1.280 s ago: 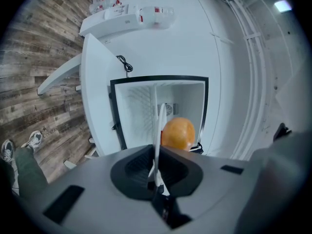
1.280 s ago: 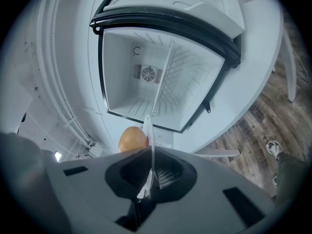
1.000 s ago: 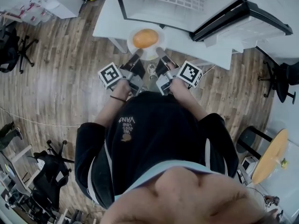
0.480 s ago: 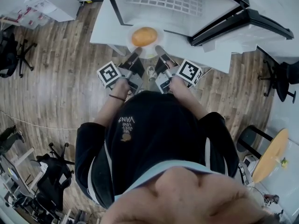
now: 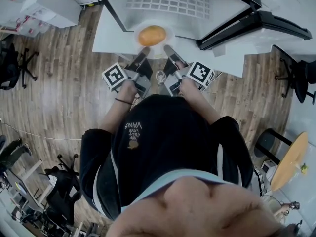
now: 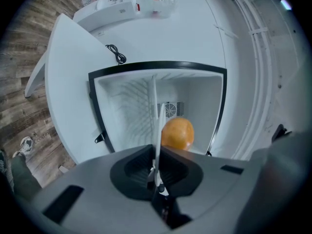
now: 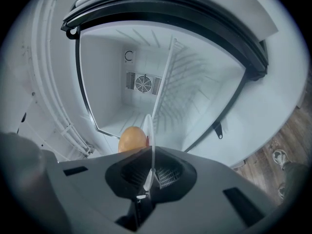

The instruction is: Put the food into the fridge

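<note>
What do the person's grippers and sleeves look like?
Both the left gripper and right gripper are grey, with tapering jaws and a white cube of black square markers. The sleeves are black; a thin dark band circles the left wrist.

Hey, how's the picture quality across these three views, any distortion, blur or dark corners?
Head view: strong fisheye bend, the fridge's edges curve, lighting even. Left gripper view: black round vignette; the plate's rim is crisp, the orange food beyond slightly soft. Right gripper view: same vignette; shadows of the wire shelf streak the fridge's wall, foreground dim.
</note>
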